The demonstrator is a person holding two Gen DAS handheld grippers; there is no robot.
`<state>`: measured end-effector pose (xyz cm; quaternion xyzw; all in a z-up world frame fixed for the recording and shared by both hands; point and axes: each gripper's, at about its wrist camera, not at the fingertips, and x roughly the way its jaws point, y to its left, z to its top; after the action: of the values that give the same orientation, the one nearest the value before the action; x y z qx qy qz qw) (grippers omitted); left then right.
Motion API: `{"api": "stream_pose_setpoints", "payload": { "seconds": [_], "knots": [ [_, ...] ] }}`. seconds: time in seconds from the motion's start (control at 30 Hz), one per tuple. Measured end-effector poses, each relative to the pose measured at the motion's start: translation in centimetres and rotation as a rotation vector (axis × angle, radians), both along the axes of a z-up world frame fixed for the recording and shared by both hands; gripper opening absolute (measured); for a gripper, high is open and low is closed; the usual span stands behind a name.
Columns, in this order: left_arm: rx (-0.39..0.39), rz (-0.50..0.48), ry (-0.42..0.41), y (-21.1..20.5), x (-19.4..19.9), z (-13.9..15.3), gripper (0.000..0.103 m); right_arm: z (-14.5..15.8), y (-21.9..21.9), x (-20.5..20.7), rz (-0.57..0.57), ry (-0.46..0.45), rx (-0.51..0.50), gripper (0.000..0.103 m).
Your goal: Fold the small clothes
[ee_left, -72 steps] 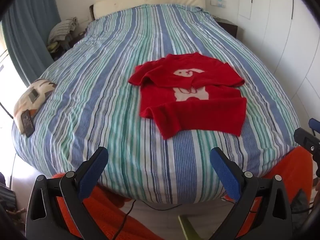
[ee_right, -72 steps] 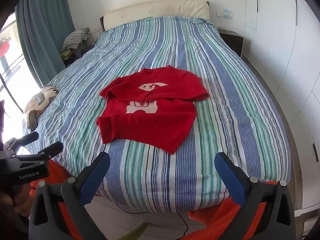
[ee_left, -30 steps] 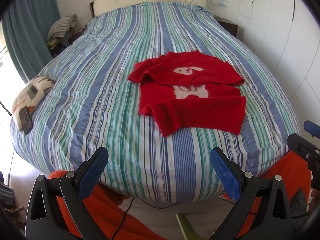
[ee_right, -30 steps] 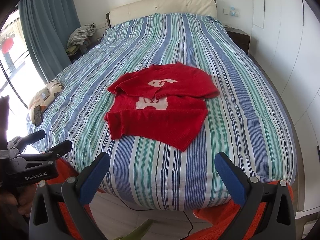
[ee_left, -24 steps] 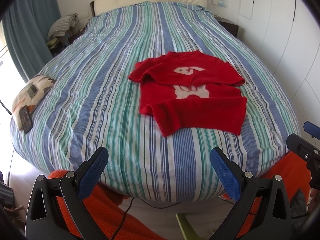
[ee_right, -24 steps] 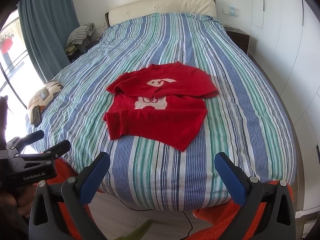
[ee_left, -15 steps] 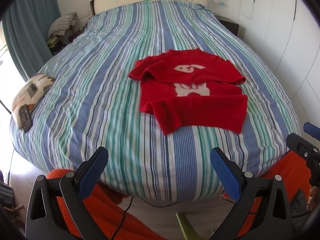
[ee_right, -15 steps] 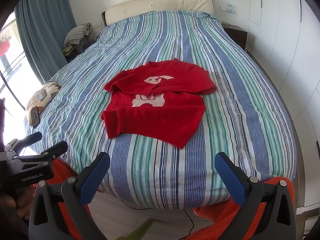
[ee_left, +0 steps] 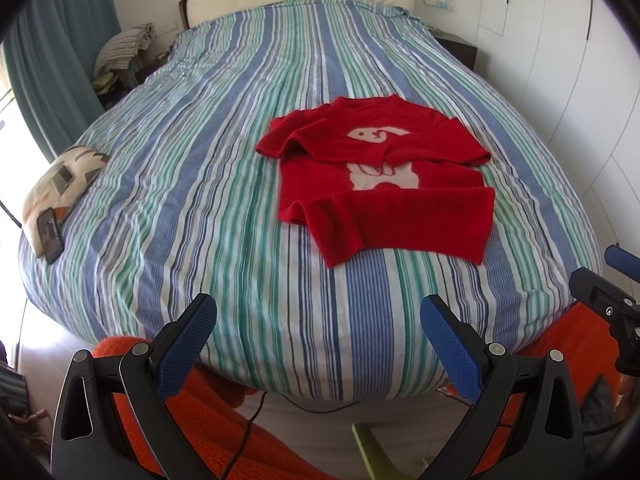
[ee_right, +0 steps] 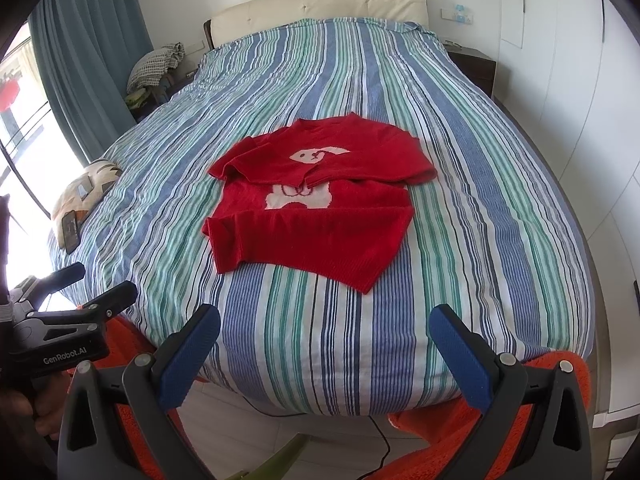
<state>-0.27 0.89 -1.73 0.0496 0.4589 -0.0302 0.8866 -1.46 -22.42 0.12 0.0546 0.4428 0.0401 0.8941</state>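
The left gripper (ee_left: 318,336) is held wide apart and empty short of the bed's foot, well back from the partly folded red sweater (ee_left: 380,184) lying on the striped bedspread (ee_left: 180,168). From the right wrist, the right gripper (ee_right: 324,344) is likewise spread and empty; the loose folds may be dragged open if only the top layer is pinched.

Bright daylight from the left window; sharp frames, fisheye-bent, vignetted edges.
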Motion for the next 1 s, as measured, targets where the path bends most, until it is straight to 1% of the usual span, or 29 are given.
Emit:
{"api": "stream_pose_setpoints", "payload": {
  "seconds": [0.5,0.63,0.67,0.73,0.8,0.87,0.93,1.0],
  "knots": [
    [0.004,-0.006,0.012,-0.3,0.3,-0.1,0.102,-0.4,0.3,0.3,0.003,0.017,0.008,0.103],
    [0.007,-0.015,0.015,0.4,0.6,-0.9,0.102,-0.9,0.4,0.5,0.015,0.016,0.009,0.103],
    [-0.011,-0.010,0.018,1.3,1.0,-1.5,0.102,-1.2,0.1,0.8,0.028,-0.004,0.016,0.103],
    [-0.073,0.031,0.070,3.8,2.6,-3.9,0.102,-2.7,-1.3,1.6,0.024,-0.012,0.029,0.103],
    [-0.145,0.087,0.125,6.6,4.2,-6.8,0.102,-5.3,-3.8,2.8,-0.030,0.020,0.053,0.103],
    [-0.213,0.133,0.177,8.9,5.9,-9.7,0.101,-8.0,-6.0,3.9,-0.071,0.055,0.101,0.103],
    [-0.303,0.159,0.230,10.0,7.8,-12.0,0.101,-10.7,-7.7,5.1,-0.087,0.087,0.170,0.103],
    [-0.410,0.151,0.238,9.8,9.5,-13.3,0.101,-13.1,-8.9,6.5,-0.085,0.095,0.286,0.103]
  ]
}}
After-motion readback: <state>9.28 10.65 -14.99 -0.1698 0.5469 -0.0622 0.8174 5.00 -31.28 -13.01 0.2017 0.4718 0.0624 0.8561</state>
